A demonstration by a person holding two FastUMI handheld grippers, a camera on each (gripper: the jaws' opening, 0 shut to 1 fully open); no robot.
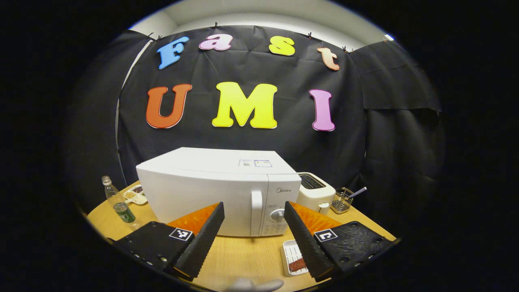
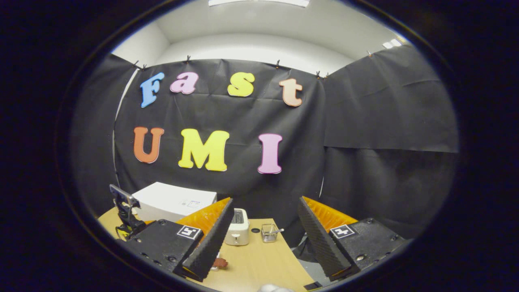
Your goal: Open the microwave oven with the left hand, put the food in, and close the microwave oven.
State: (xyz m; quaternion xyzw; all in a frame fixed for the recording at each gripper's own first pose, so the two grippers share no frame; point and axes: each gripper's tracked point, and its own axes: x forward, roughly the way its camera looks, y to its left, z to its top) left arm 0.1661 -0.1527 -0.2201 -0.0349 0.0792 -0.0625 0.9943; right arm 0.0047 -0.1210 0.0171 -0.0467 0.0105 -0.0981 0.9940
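Observation:
The white microwave point(image 1: 211, 190) stands shut on the wooden table point(image 1: 243, 259), its vertical handle point(image 1: 256, 213) beside the dial panel. My left gripper point(image 1: 253, 205) hovers in front of that handle, open and holding nothing. The food, a reddish-brown piece point(image 1: 297, 265), lies in a small white tray point(image 1: 288, 249) on the table, partly behind my left gripper's right finger. In the right gripper view my right gripper point(image 2: 265, 200) is open and empty over the table's right part. There the microwave point(image 2: 174, 202) sits far left and the food point(image 2: 220, 263) peeks out by the left finger.
A white toaster point(image 1: 314, 192) and a wire basket with a utensil point(image 1: 342, 199) stand right of the microwave. A bottle point(image 1: 119, 205) and a small snack dish point(image 1: 136, 194) are on its left. The table's right edge point(image 2: 296, 259) drops to grey floor.

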